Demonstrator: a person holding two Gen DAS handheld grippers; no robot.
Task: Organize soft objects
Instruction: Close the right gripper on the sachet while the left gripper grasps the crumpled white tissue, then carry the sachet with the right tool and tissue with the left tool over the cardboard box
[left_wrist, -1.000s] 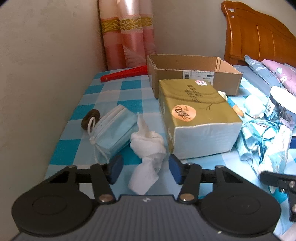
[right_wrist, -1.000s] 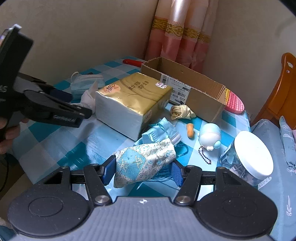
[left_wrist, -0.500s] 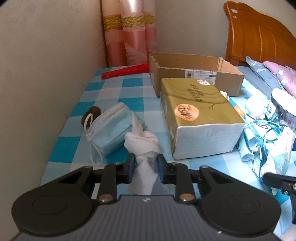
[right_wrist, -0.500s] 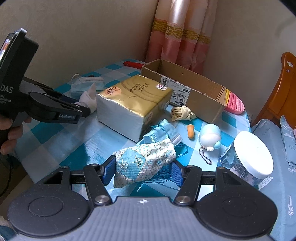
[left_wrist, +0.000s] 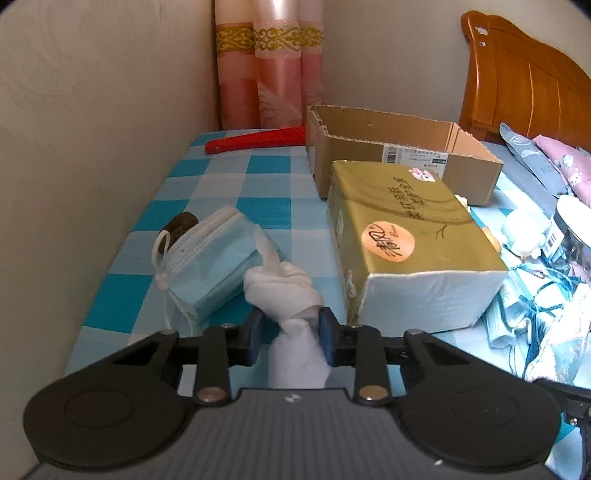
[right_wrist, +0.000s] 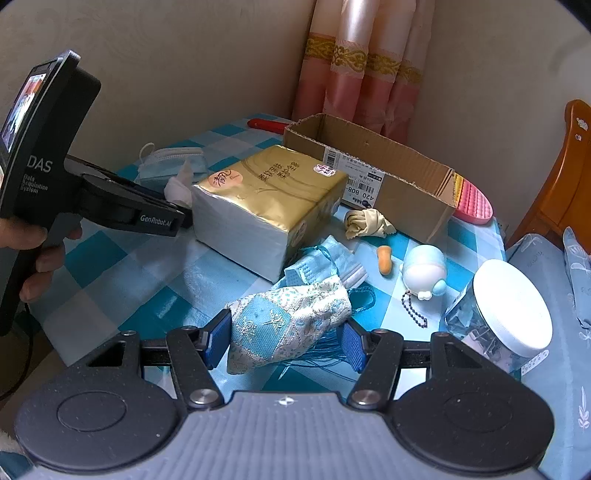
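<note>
My left gripper (left_wrist: 291, 338) is shut on a knotted white cloth (left_wrist: 284, 291) and holds it just above the checkered table (left_wrist: 221, 184); the cloth also shows in the right wrist view (right_wrist: 178, 186). A stack of blue face masks (left_wrist: 210, 266) lies just left of it. My right gripper (right_wrist: 282, 341) is open, its jaws on either side of a blue embroidered pouch (right_wrist: 291, 317) lying on the table. An open cardboard box (left_wrist: 399, 155) stands at the back, also in the right wrist view (right_wrist: 373, 173).
A gold tissue pack (left_wrist: 402, 236) sits mid-table in front of the box. A red tool (left_wrist: 255, 140), a beige knotted cloth (right_wrist: 365, 223), an orange earplug (right_wrist: 384, 260), a toy keychain (right_wrist: 424, 271), a white-lidded jar (right_wrist: 506, 314) and a pink brush (right_wrist: 474, 201) lie around. Walls border the left and back.
My left gripper closed on the white cloth and lifted it slightly. The right gripper stayed open around the pouch.
</note>
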